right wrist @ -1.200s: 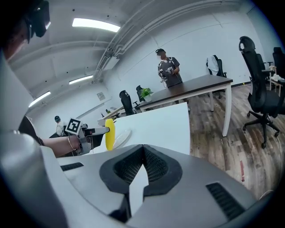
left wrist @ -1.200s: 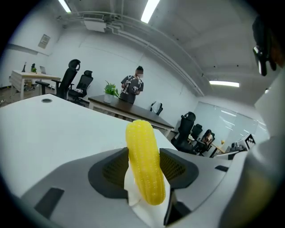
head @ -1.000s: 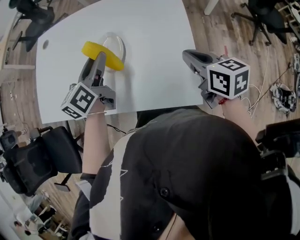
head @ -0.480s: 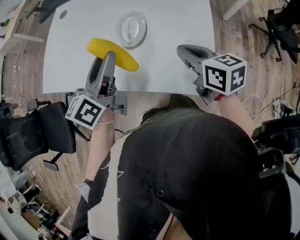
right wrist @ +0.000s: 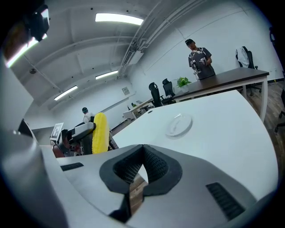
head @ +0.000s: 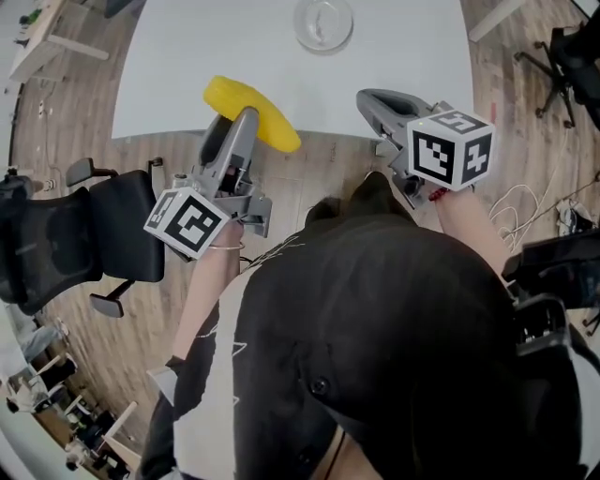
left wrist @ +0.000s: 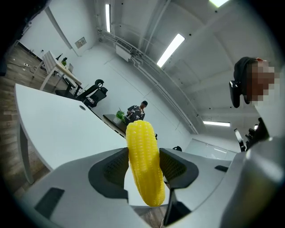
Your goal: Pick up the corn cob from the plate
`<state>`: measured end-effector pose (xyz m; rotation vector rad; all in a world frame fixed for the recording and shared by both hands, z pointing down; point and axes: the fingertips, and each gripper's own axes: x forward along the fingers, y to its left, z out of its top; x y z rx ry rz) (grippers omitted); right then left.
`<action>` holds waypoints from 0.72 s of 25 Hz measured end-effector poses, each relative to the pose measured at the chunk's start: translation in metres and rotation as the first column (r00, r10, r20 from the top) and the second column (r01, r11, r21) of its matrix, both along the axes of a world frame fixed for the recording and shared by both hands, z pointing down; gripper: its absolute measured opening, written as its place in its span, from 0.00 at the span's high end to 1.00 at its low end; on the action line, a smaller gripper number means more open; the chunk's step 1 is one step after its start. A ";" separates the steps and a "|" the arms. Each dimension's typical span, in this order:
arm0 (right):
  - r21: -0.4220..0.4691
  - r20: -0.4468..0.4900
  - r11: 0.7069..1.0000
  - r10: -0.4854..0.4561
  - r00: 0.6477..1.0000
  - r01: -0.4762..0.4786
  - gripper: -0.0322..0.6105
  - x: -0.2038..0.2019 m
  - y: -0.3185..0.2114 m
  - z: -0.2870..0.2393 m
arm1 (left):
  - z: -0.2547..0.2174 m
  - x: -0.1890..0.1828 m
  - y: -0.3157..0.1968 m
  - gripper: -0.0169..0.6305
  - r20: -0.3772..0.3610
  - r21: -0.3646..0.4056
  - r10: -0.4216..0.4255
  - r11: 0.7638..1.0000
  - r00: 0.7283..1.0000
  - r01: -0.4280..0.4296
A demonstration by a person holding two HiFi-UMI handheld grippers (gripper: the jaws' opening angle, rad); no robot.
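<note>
Fingers point(head: 236, 141) of the left gripper point(head: 247, 114) grasp the yellow corn cob point(head: 225, 96) crosswise above the desk's point(head: 178, 75) near edge, well apart from the plate point(head: 323, 22). Left gripper view: both pads press the cob's sides. Right gripper view: the right gripper point(right wrist: 143, 148) has its fingers clenched on nothing.

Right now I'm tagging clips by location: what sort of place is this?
Probably an open-plan office: a black wheeled office chair, a large white table, and strip lights on a high ceiling.
</note>
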<state>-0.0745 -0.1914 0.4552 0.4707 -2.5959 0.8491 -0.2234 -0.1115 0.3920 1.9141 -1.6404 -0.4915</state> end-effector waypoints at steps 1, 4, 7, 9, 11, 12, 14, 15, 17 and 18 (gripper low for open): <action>0.000 0.002 1.000 -0.001 1.000 0.001 0.93 -0.008 0.014 0.000 | 0.001 -0.008 0.013 0.63 0.001 -0.002 -0.003 1.000 1.000 0.003; 0.006 0.004 1.000 0.011 1.000 -0.011 0.93 -0.033 0.055 0.003 | 0.003 -0.035 0.054 0.63 0.000 0.008 0.001 1.000 1.000 -0.001; 0.013 0.002 1.000 0.025 1.000 -0.025 0.93 -0.051 0.083 0.005 | 0.009 -0.055 0.084 0.63 -0.014 0.006 0.008 1.000 1.000 -0.007; 0.012 -0.001 0.999 0.030 1.000 -0.030 0.93 -0.053 0.087 0.004 | 0.012 -0.058 0.087 0.63 -0.030 -0.005 0.008 1.000 1.000 -0.009; 0.010 -0.009 0.999 0.032 0.999 -0.032 0.93 -0.053 0.090 0.003 | 0.016 -0.060 0.090 0.63 -0.057 -0.018 0.002 1.000 0.998 -0.003; 0.011 -0.013 0.999 0.034 0.999 -0.034 0.93 -0.052 0.092 0.003 | 0.018 -0.060 0.092 0.63 -0.075 -0.022 -0.001 1.000 0.997 0.000; 0.017 -0.021 0.999 0.041 0.999 -0.041 0.93 -0.051 0.093 0.003 | 0.021 -0.060 0.095 0.63 -0.103 -0.024 0.000 1.000 0.995 -0.003; 0.021 -0.023 0.999 0.046 0.999 -0.045 0.93 -0.052 0.092 0.002 | 0.022 -0.061 0.094 0.63 -0.107 -0.024 0.003 1.000 0.994 -0.006; 0.028 -0.028 0.998 0.052 0.998 -0.051 0.93 -0.053 0.088 0.001 | 0.022 -0.063 0.092 0.63 -0.102 -0.026 0.010 1.000 0.995 -0.013; 0.031 -0.030 0.998 0.054 0.998 -0.053 0.93 -0.054 0.086 -0.001 | 0.021 -0.063 0.091 0.63 -0.100 -0.025 0.014 1.000 0.995 -0.016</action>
